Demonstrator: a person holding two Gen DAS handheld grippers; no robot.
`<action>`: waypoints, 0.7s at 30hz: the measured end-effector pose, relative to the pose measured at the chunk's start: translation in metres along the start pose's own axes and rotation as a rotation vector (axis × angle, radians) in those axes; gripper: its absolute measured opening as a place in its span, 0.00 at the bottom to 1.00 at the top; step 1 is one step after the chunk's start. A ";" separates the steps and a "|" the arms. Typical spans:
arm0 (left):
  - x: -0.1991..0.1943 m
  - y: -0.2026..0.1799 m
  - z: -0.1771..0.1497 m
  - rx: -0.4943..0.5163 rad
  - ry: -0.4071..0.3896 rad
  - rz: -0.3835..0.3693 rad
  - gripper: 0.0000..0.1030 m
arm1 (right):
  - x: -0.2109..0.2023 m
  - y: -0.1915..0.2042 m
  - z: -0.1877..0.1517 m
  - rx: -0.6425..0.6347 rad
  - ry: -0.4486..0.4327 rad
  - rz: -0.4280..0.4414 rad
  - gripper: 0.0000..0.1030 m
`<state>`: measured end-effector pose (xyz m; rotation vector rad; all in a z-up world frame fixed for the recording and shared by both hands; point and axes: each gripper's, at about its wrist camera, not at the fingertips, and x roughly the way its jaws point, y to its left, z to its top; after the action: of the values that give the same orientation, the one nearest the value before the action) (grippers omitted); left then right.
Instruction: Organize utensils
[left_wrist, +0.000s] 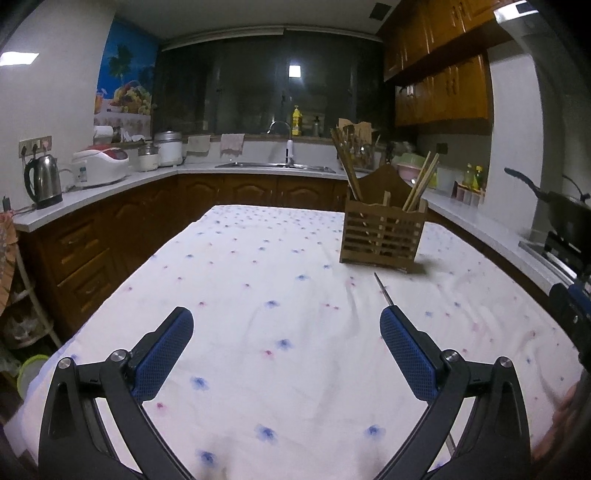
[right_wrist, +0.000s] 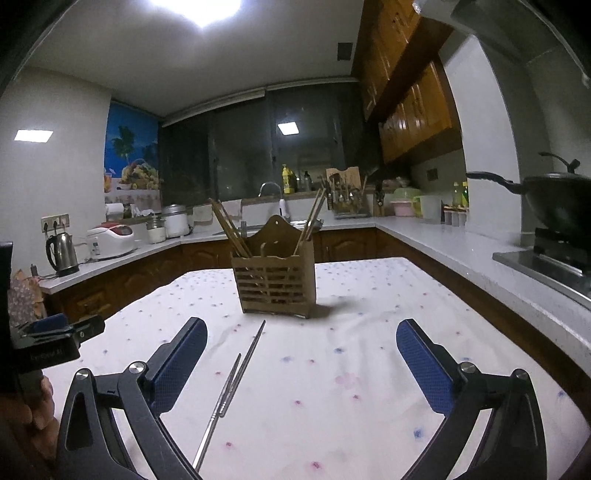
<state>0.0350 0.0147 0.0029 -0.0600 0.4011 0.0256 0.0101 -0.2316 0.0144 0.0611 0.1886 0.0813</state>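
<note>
Blue-padded fingers of the left gripper fill the foreground of the left wrist view, jaws spread wide with nothing between them but tablecloth, white with small blue and pink flowers. Right gripper, likewise released and wide apart, shows the same blue pads in its own view. Metal chopsticks, a pair, lie flat on the cloth between the right gripper's jaws, close to its left finger and touching neither pad; the two sticks run side by side, tips pointing toward the holder. In the left wrist view only one thin metal tip shows, just beyond the right-hand finger. Wooden utensil holder, slatted, stands upright farther back on the table, well apart from both grippers; wooden chopsticks lean out of its left compartment, and a lighter set leans from its right one. Left gripper's body also appears at the left edge of the right wrist view, beside a hand. Background: kettle and rice cooker on the left counter, sink under a dark window, black wok on the stove at right.
</note>
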 end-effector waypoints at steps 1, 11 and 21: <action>0.001 -0.002 -0.001 0.006 0.002 -0.001 1.00 | 0.000 -0.001 -0.001 0.003 -0.001 -0.001 1.00; -0.002 -0.014 -0.011 0.040 -0.005 -0.003 1.00 | -0.004 -0.008 -0.009 0.010 0.001 -0.012 1.00; -0.004 -0.020 -0.013 0.057 0.002 0.006 1.00 | -0.008 -0.012 -0.014 0.016 0.011 -0.012 1.00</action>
<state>0.0271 -0.0060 -0.0065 -0.0026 0.4034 0.0198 0.0005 -0.2433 0.0011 0.0752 0.2010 0.0679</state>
